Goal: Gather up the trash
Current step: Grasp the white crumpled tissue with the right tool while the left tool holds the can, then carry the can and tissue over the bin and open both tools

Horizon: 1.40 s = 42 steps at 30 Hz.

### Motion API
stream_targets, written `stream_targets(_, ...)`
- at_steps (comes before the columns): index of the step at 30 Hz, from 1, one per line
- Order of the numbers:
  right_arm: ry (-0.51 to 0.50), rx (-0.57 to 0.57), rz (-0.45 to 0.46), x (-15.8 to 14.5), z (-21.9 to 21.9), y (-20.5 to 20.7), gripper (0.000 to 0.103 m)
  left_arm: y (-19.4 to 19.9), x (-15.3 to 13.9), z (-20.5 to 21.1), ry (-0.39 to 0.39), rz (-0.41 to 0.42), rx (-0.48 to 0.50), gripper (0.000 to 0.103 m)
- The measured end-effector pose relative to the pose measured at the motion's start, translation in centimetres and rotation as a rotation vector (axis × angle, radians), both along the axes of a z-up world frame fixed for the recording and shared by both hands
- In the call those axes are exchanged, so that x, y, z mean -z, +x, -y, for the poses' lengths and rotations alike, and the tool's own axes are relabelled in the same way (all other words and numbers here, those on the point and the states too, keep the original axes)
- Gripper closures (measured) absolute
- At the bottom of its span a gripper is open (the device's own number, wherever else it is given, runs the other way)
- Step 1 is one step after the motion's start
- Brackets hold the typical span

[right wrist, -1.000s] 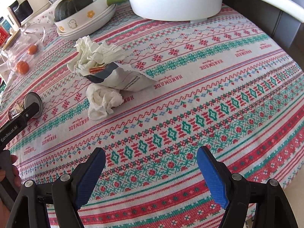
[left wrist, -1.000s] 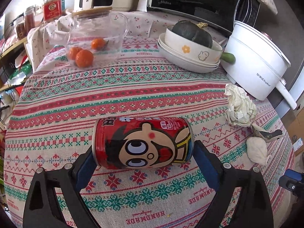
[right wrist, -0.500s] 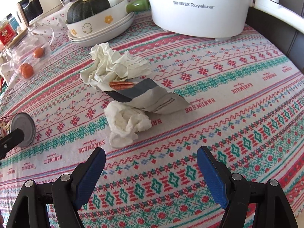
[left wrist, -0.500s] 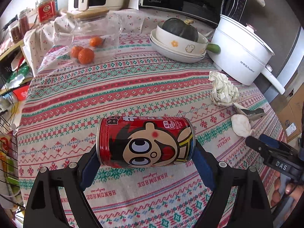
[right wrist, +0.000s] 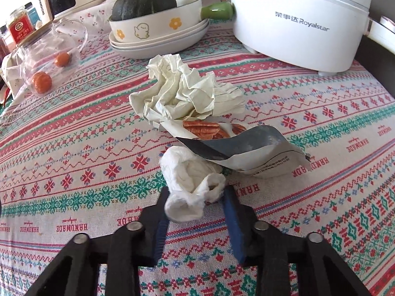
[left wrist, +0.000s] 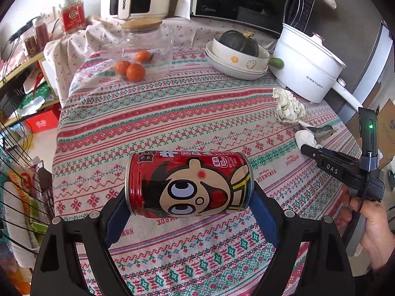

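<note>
Trash on the bench (left wrist: 172,113), in four pieces. Red drink can (left wrist: 188,183), lying sideways and lifted clear of the patterned cloth, clamped end to end between the blue fingers (left wrist: 116,219) of the left gripper (left wrist: 190,218). Small white tissue wad (right wrist: 195,185) near the bench's right edge, sitting between the right gripper (right wrist: 197,219) fingers, which are closing on it; pads at its sides, firm squeeze not yet certain. Touching the wad behind, a torn snack wrapper (right wrist: 256,153) with nut pieces showing, and beyond that a crumpled paper ball (right wrist: 187,93). Further back, a stack of bowls holding a dark squash (right wrist: 144,3), and a white electric pot (right wrist: 296,17) at the far right corner.

Step in hand, likely: picking up the tissue while the can is carried. Next move calls for finishing the squeeze, then lifting straight up so the wrapper resting on the wad is not dragged. No bin visible.
</note>
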State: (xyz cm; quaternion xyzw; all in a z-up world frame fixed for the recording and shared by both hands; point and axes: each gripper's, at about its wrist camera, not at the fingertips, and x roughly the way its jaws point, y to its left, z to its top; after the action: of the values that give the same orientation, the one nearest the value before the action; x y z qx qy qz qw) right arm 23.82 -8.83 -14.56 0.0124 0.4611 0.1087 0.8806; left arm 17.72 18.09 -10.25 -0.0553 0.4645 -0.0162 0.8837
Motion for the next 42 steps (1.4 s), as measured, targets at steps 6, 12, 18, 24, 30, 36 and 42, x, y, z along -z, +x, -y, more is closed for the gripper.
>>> stream_targets(6, 0.040, -0.051, 0.004, -1.5, 0.0, -1.3, 0.077, -0.7, -0.6, 0.7, -0.002, 0.003, 0.027, 0.013)
stream_targets(12, 0.064, -0.097, 0.007, -3.3, 0.4, -4.0, 0.077, -1.8, -1.0, 2.1, 0.006, 0.002, 0.074, 0.013)
stream_targets(18, 0.051, -0.110, 0.023, -5.0, 2.1, -6.6, 0.077, -3.1, -1.3, 4.4, -0.028, -0.005, 0.124, 0.013)
stream_targets(24, 0.020, -0.079, 0.032, -6.4, 5.1, -8.8, 0.077, -4.0, -1.8, 8.1, -0.064, 0.001, 0.200, 0.013)
stream_targets(30, 0.002, -0.023, 0.036, -7.2, 9.2, -10.3, 0.077, -4.3, -2.3, 12.0, -0.065, 0.011, 0.281, 0.013)
stream_targets(36, -0.024, 0.030, 0.041, -7.5, 13.4, -12.1, 0.077, -4.4, -2.5, 15.7, -0.068, 0.015, 0.351, 0.013)
stream_targets(42, -0.038, 0.095, 0.041, -7.7, 18.0, -13.9, 0.077, -4.8, -2.7, 19.6, -0.086, 0.024, 0.417, 0.013)
